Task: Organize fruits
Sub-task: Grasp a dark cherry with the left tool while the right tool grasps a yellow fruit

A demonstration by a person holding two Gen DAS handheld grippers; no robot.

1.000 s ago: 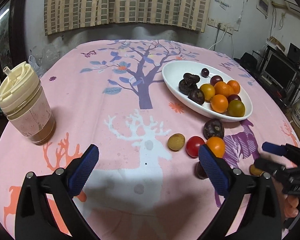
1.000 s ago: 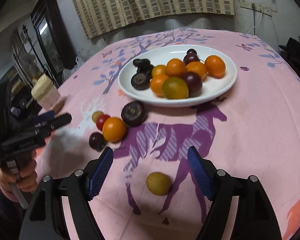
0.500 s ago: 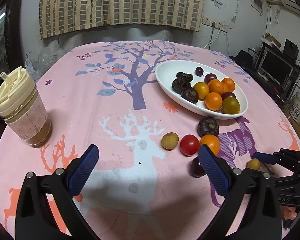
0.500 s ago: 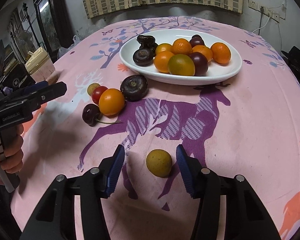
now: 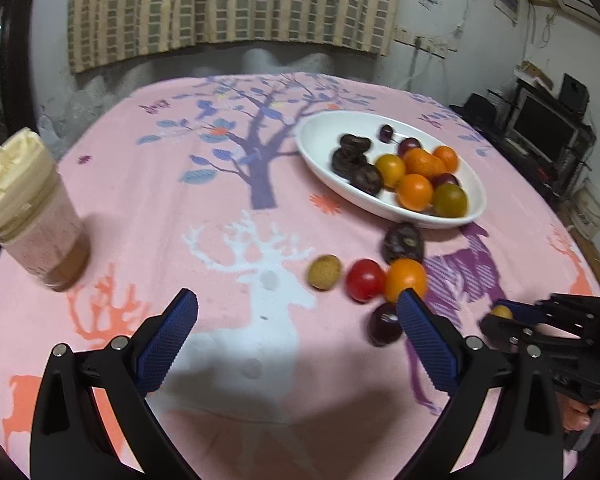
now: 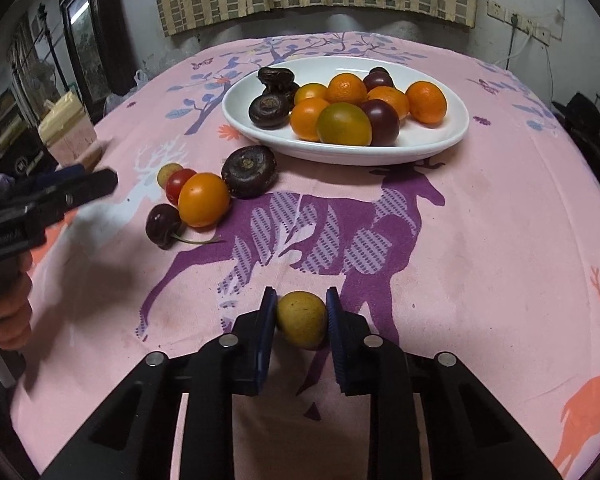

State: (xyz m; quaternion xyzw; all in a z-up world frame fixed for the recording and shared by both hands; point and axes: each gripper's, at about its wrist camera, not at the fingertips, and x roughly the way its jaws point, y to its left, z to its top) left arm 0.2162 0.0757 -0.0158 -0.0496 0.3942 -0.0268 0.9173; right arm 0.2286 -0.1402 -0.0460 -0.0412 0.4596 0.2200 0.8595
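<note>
Right gripper (image 6: 301,316) at bottom centre of the right wrist view: jaws pinched in on a small yellow-green fruit (image 6: 302,319), both blue pads touching its sides. Fruit sits low on the pink tablecloth (image 6: 500,240), on the purple deer print; can't tell if it has left the cloth. Grasp looks made, lift not yet done.

Left gripper (image 5: 296,334) at the bottom of the left wrist view: jaws wide apart, nothing between them, hovering over the white deer print.

Outward: loose cluster left of centre in the right wrist view: dark cherry (image 6: 163,224) with stem, orange fruit (image 6: 203,199), red tomato (image 6: 178,184), another yellow-green one (image 6: 168,173), dark wrinkled fruit (image 6: 249,171). All well apart from the held fruit.

White oval plate (image 6: 440,144) in the upper centre, already loaded with orange, dark and green fruits. Lidded cup (image 6: 70,132) at the left edge.

Step in hand: picking up the stray fruit to move it to the plate, as I judge it. Next move calls for a straight lift, carry up-frame over the plate rim, release in a free spot at the near side. Five loose fruits remain after that.
</note>
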